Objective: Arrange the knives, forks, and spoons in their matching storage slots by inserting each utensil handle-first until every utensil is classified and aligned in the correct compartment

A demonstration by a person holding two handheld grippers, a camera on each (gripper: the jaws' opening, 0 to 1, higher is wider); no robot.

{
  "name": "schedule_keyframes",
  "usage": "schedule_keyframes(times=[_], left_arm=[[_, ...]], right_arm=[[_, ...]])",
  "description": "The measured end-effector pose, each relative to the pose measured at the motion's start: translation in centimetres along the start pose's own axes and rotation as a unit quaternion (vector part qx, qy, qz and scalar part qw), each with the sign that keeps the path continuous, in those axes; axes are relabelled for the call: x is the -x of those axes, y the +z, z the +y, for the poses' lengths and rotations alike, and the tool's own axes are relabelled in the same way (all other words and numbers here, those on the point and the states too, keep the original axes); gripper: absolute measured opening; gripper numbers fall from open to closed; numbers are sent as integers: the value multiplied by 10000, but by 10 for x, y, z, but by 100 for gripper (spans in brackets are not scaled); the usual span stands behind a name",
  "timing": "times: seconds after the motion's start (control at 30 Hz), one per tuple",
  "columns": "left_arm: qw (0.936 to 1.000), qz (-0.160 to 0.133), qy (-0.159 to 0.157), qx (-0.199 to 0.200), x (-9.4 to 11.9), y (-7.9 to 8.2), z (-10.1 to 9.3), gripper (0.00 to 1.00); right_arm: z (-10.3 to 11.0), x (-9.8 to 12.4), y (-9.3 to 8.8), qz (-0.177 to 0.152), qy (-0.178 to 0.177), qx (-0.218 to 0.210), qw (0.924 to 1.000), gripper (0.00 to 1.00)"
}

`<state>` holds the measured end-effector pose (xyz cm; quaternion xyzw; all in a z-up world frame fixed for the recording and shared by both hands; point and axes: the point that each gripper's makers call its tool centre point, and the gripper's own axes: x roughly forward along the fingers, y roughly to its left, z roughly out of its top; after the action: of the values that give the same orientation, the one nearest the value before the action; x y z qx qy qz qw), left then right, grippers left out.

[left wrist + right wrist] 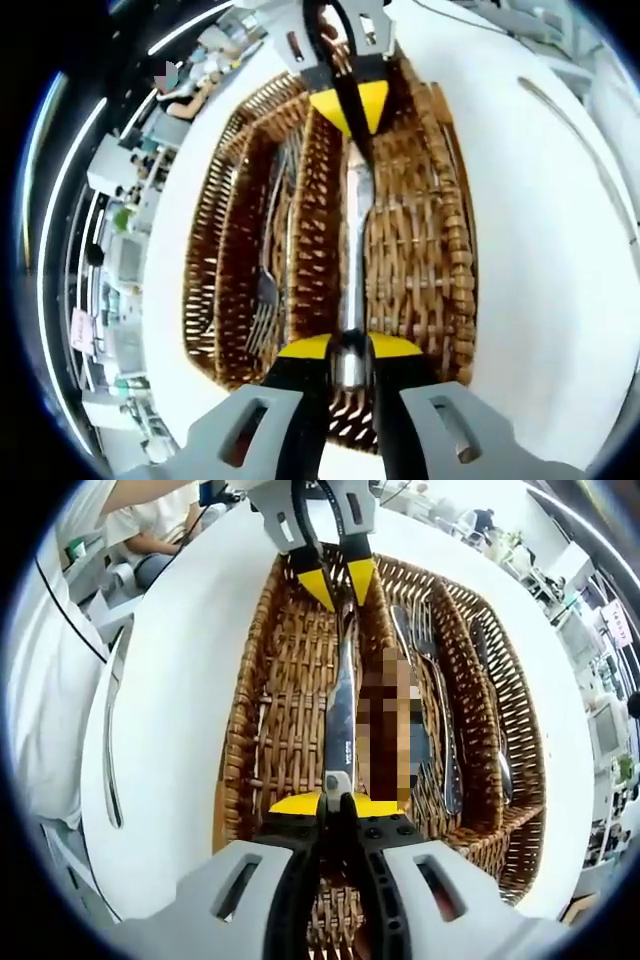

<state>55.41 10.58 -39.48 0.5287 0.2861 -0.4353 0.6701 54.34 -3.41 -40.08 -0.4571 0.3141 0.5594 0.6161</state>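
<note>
A steel knife hangs lengthwise over the outer compartment of a brown wicker basket. My left gripper is shut on its rounded handle end. My right gripper is shut on its blade end; the blade runs up towards the left gripper. The right gripper comes in from the top of the left gripper view. Forks lie in the middle compartment and spoons in the far one. The forks also show left of the knife.
The basket sits on a white round table. Another knife lies loose on the table beside the basket. A person in white stands at the table edge. Shelves and clutter ring the room.
</note>
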Motion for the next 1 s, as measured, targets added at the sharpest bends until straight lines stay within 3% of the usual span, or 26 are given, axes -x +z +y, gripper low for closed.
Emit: schedule_keyframes(times=[0.43, 0.67, 1.0], left_arm=[[9998, -88, 197, 6, 10, 6, 4, 11], [9983, -223, 539, 62, 24, 11, 14, 11], [9955, -406, 837, 174, 47, 16, 5, 11]], right_arm=[[-5, 9, -1, -62, -192, -9, 9998, 9], [-6, 18, 1, -146, -327, -9, 9994, 10], [-4, 33, 7, -541, -506, -138, 9972, 12]])
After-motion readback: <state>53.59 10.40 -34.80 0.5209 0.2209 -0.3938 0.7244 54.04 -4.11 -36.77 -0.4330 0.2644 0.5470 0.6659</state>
